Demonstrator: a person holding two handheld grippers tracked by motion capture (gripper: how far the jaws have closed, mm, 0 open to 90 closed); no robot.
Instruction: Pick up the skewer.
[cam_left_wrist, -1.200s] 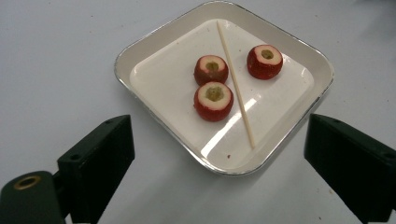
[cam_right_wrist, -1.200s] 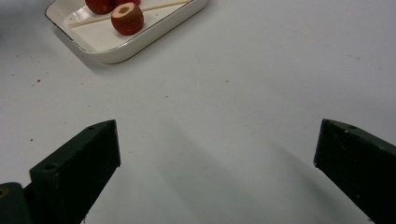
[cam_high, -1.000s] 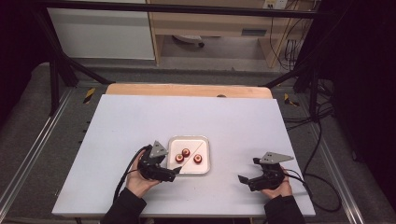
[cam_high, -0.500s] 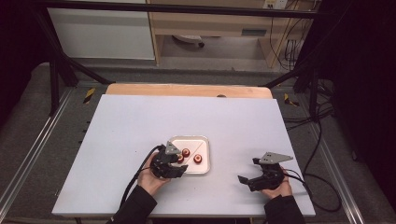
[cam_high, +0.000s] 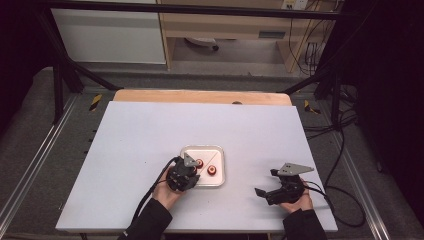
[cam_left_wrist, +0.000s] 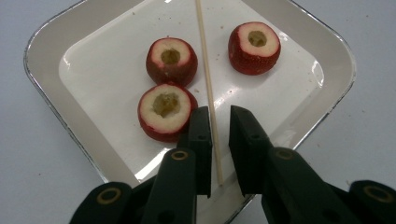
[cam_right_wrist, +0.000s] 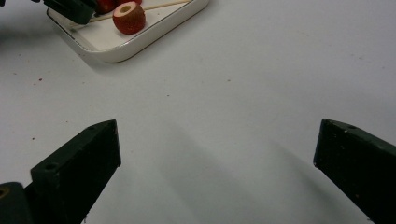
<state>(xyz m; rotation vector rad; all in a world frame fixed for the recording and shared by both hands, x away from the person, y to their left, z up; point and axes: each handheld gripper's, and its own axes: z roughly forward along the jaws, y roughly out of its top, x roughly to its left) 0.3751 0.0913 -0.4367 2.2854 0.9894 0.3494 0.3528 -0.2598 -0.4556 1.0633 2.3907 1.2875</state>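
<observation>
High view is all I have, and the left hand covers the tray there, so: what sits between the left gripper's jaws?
Observer: A skewer lies between the jaws of the left gripper. They have just been closing, with a gap on either side.
Operator: How many fruits?
Observer: Three cored fruits in the tray, one right beside a jaw.
Operator: And the right gripper?
Observer: The right gripper is wide open over bare table.
</observation>
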